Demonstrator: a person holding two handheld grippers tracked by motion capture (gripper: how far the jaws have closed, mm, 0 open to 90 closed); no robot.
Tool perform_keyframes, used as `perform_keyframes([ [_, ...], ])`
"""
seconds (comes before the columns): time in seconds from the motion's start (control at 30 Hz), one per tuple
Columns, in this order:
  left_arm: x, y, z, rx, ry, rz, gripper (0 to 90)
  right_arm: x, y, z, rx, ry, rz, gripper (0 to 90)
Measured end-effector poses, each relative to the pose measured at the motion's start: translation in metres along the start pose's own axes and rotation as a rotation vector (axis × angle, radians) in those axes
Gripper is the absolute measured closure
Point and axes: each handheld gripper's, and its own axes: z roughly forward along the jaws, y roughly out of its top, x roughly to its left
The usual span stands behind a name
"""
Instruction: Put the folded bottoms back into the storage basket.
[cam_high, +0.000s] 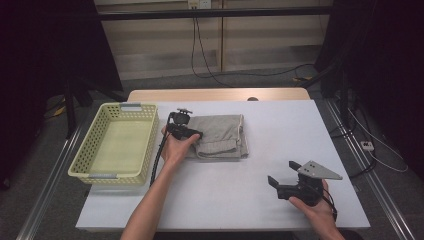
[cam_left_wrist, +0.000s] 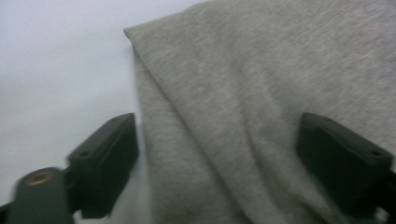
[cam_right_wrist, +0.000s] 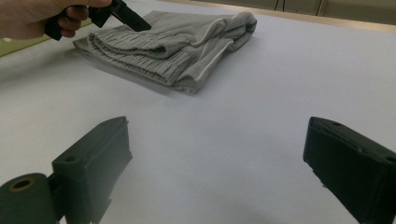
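Note:
A folded grey garment (cam_high: 220, 136) with a ribbed waistband lies on the white table (cam_high: 285, 125), left of the middle. My left gripper (cam_high: 196, 135) is down at the garment's left edge. In the left gripper view its jaws (cam_left_wrist: 217, 158) stand wide, one over the bare table beside the fold and the other over the grey cloth (cam_left_wrist: 261, 93), with neither pad pressing. My right gripper (cam_high: 283, 173) is held near the front right of the table, open with nothing in it (cam_right_wrist: 217, 158). From there the garment (cam_right_wrist: 177, 46) lies farther off, with the left gripper (cam_right_wrist: 122, 13) at its edge.
A pale yellow-green plastic basket (cam_high: 150, 145) stands at the table's left edge, close beside my left hand. A wooden strip (cam_high: 220, 94) runs along the table's far edge. Cables hang and lie on the floor behind and to the right.

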Motion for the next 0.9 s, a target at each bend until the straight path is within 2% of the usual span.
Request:
perform_keyframes([
  [0.03, -0.001, 0.000, -0.001, 0.003, -0.007, -0.002, 19.9, 0.000, 0.000, 0.000, 0.000, 0.000, -0.001, 7.2],
  [0.07, -0.003, 0.000, -0.002, 0.004, -0.012, 0.000, 30.5, 0.000, 0.000, 0.000, 0.001, 0.002, -0.001, 7.2],
  [0.1, -0.006, 0.000, -0.003, -0.004, -0.016, 0.001, 36.3, 0.000, 0.000, 0.001, 0.001, 0.002, 0.000, 7.2],
  [0.13, -0.009, -0.001, -0.004, -0.005, -0.025, 0.009, 36.3, 0.000, 0.000, 0.001, 0.001, 0.002, 0.000, 7.2],
  [0.17, -0.012, -0.001, -0.004, -0.010, -0.043, 0.005, 49.7, 0.000, 0.000, 0.001, 0.001, 0.003, -0.001, 7.6],
  [0.2, -0.013, -0.001, -0.004, -0.012, -0.057, 0.002, 50.2, 0.001, 0.000, 0.001, 0.001, 0.003, -0.001, 7.7],
  [0.37, -0.012, 0.000, -0.004, -0.002, -0.070, -0.001, 51.8, 0.001, 0.000, 0.001, 0.003, 0.000, 0.000, 7.7],
  [0.47, -0.013, -0.001, -0.005, 0.000, -0.103, 0.002, 61.1, 0.001, 0.001, 0.001, 0.006, -0.001, 0.007, 7.7],
  [0.5, -0.014, -0.001, -0.005, -0.001, -0.115, -0.003, 69.0, 0.001, 0.000, 0.002, 0.007, -0.002, 0.006, 7.7],
  [0.57, -0.017, 0.000, -0.004, 0.003, -0.098, 0.000, 69.1, 0.001, 0.000, 0.002, 0.006, -0.002, 0.005, 7.7],
  [0.7, -0.016, 0.001, -0.004, 0.013, -0.112, 0.005, 72.9, 0.001, 0.000, 0.002, 0.008, -0.002, 0.004, 7.7],
  [0.77, -0.015, 0.001, -0.005, 0.009, -0.120, -0.024, 74.6, 0.001, 0.000, 0.002, 0.007, -0.001, 0.003, 7.7],
  [0.8, -0.016, 0.000, -0.005, 0.004, -0.111, -0.031, 74.6, 0.001, 0.000, 0.002, 0.007, -0.001, 0.003, 7.7],
  [0.87, -0.019, 0.000, -0.005, -0.004, -0.094, 0.001, 75.6, 0.001, 0.000, 0.002, 0.007, -0.001, 0.006, 7.7],
  [0.9, -0.018, -0.001, -0.006, -0.007, -0.102, -0.007, 75.9, 0.000, 0.000, 0.002, 0.007, -0.002, 0.008, 7.7],
])
